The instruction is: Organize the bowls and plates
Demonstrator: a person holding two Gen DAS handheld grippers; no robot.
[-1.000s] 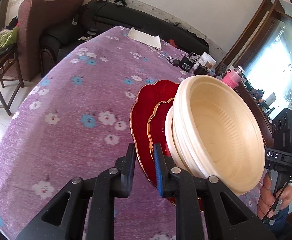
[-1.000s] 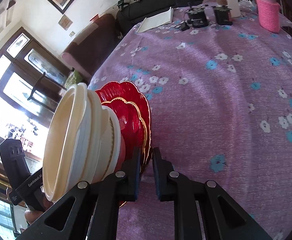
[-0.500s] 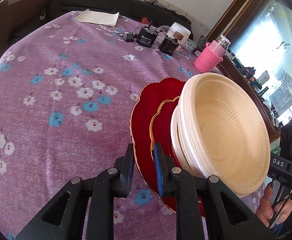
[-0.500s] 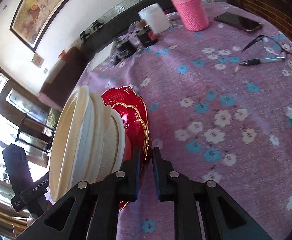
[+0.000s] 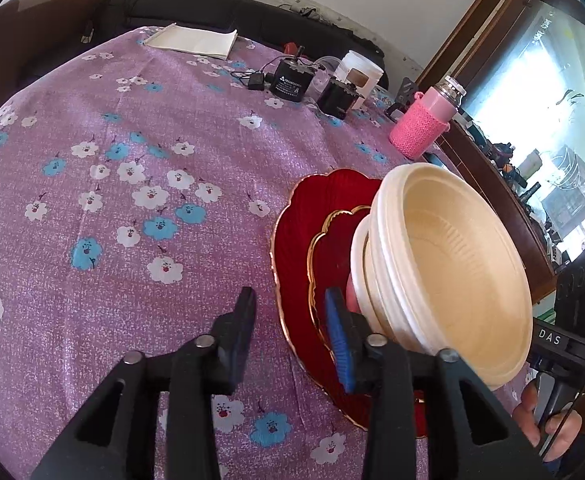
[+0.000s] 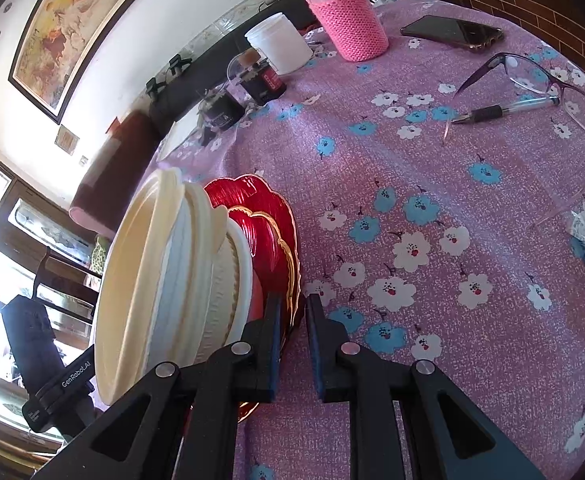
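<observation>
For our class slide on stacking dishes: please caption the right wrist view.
Right hand-held gripper pinching stacked red plates under nested cream bowls above the floral tablecloth.

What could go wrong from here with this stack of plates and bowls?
1. The left tongs stand open around the rim of the red plates, so only the right tongs pinch it; the load may sag or twist.
2. Nothing grips the cream bowls nested on the plates; they could slide off if the stack tips.
3. The glasses and pen lie on the cloth near the right tongs; a wide swing could hit them.
</observation>
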